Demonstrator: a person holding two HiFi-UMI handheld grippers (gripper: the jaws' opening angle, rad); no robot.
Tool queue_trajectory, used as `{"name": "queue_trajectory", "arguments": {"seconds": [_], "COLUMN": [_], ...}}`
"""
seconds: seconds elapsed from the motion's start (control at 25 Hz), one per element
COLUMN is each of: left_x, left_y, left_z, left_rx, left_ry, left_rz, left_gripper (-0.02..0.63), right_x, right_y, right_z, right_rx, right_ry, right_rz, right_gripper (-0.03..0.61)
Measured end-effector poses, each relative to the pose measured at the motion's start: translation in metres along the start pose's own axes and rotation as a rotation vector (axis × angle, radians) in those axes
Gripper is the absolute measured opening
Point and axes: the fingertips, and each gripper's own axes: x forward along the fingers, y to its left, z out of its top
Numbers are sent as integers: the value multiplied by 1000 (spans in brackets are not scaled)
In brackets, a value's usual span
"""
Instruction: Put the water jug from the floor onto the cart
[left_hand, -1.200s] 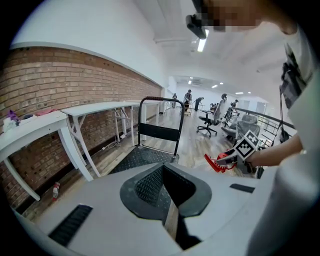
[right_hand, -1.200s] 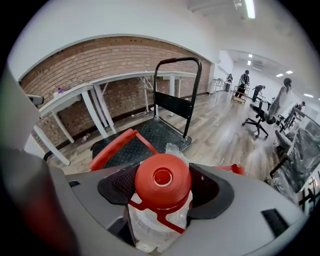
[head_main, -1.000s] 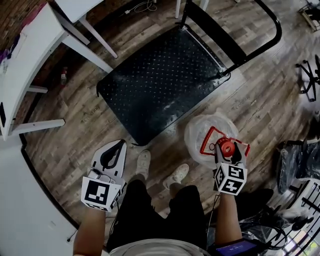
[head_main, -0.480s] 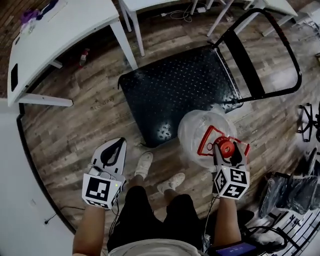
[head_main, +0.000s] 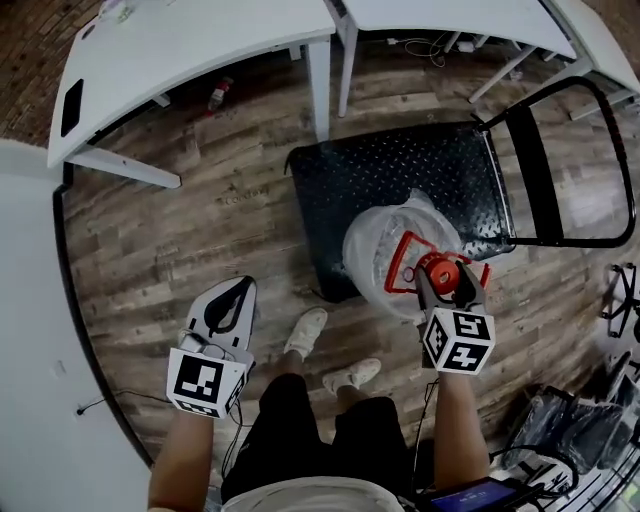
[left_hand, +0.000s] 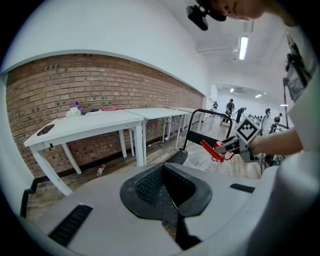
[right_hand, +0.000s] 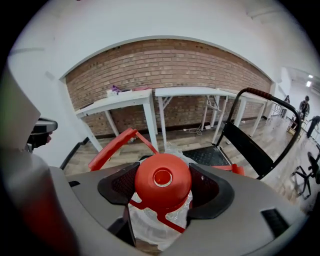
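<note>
A clear water jug (head_main: 385, 255) with a red cap (head_main: 441, 274) and a red handle (head_main: 400, 262) hangs in the air at the near edge of the black cart deck (head_main: 390, 190). My right gripper (head_main: 443, 283) is shut on the jug's neck; in the right gripper view the red cap (right_hand: 162, 181) sits between the jaws, with the jug (right_hand: 160, 215) below. My left gripper (head_main: 226, 312) is shut and holds nothing, over the wooden floor to the left; the left gripper view shows its closed tips (left_hand: 167, 192).
The cart's black push handle (head_main: 580, 165) stands at the right. White tables (head_main: 190, 50) line the brick wall beyond the cart. A small bottle (head_main: 220, 95) lies under a table. My two shoes (head_main: 305, 332) stand just before the cart. Black gear sits at the lower right (head_main: 560, 420).
The right gripper has carried the jug forward from beside the cart to its near edge. The view has shifted toward the tables. The left gripper has kept its place.
</note>
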Motion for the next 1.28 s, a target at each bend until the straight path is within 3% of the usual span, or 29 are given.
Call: {"name": "queue_trajectory", "arguments": {"seconds": [0.52, 1.28], "left_x": [-15, -12], "left_y": [35, 27], "left_z": [-20, -24], "left_rx": [-45, -27], "left_ry": [18, 30], "left_rz": [48, 5], "left_gripper": [0, 0], "right_x": [63, 78], "right_y": [65, 61], "right_z": [11, 2], "right_rx": [-147, -142], "right_ry": [71, 90], "right_rz": [65, 33], "right_gripper": [314, 314]}}
